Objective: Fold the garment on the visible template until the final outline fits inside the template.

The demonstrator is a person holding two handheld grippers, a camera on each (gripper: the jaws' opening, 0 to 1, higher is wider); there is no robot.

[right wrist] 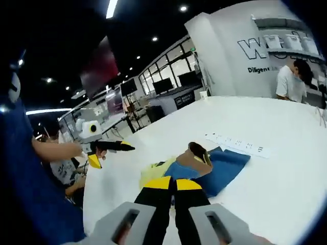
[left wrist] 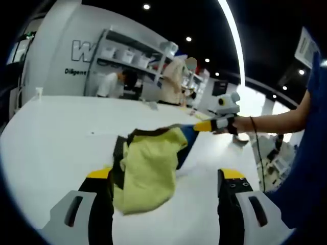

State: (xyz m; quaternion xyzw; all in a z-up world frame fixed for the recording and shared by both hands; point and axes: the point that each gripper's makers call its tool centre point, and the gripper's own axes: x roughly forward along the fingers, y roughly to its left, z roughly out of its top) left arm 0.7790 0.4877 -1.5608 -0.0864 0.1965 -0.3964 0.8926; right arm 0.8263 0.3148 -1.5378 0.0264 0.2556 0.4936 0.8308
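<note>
So I'm pinching the garment [right wrist: 204, 168] edge with my right gripper [right wrist: 173, 185], jaws pressed together; my left gripper [left wrist: 168, 176] is hanging spread, cloth bunched just ahead between its jaws.

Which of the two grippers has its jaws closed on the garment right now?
The right gripper: its yellow-tipped jaws are pressed together on the blue edge of the garment. The left gripper differs, its jaws spread wide, the garment's yellow part lying between them.
</note>
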